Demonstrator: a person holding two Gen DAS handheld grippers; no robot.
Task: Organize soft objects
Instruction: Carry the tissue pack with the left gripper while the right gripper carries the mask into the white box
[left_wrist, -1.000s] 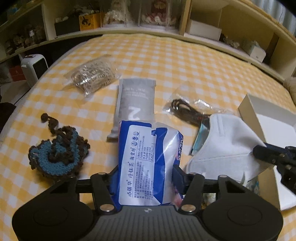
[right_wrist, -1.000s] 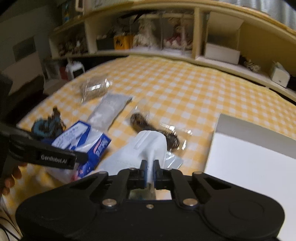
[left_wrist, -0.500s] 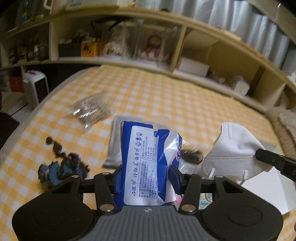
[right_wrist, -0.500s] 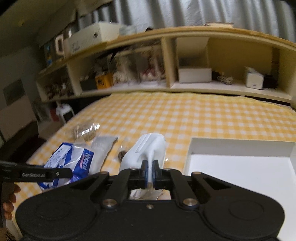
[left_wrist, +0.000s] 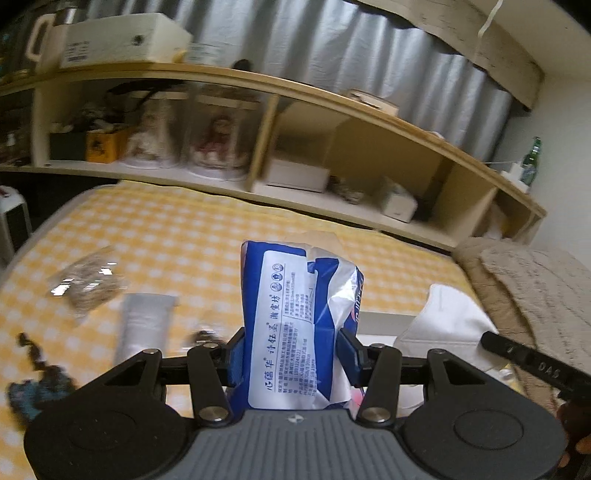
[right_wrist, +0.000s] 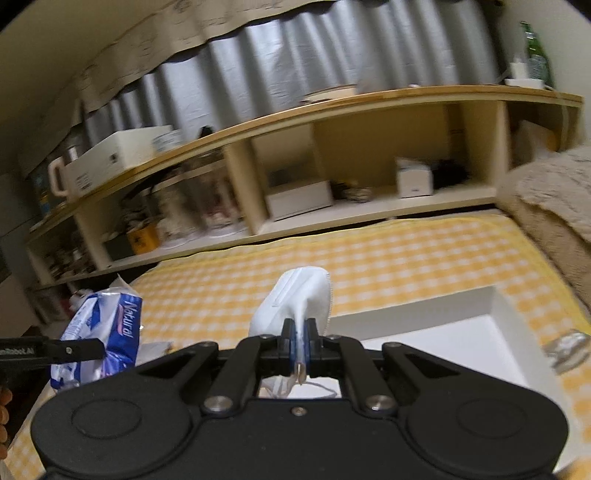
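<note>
My left gripper (left_wrist: 291, 350) is shut on a blue and white tissue pack (left_wrist: 295, 317) and holds it upright above the yellow checked bed. The pack also shows in the right wrist view (right_wrist: 103, 332). My right gripper (right_wrist: 300, 339) is shut on a white face mask (right_wrist: 295, 299), held above the near edge of a white box (right_wrist: 461, 332). The mask (left_wrist: 447, 317) shows at the right of the left wrist view, with the box edge (left_wrist: 384, 325) behind the pack.
On the bed lie a grey pouch (left_wrist: 144, 325), a clear bag of beige items (left_wrist: 88, 284), a dark cable bag (left_wrist: 203, 338) and a blue-brown crochet piece (left_wrist: 33, 387). A wooden shelf unit (left_wrist: 280, 155) runs behind. A beige blanket (left_wrist: 532, 280) is at right.
Both grippers have risen and tilted up, lifting the tissue pack and the mask off the bed. The right gripper has carried the mask toward the white box.
</note>
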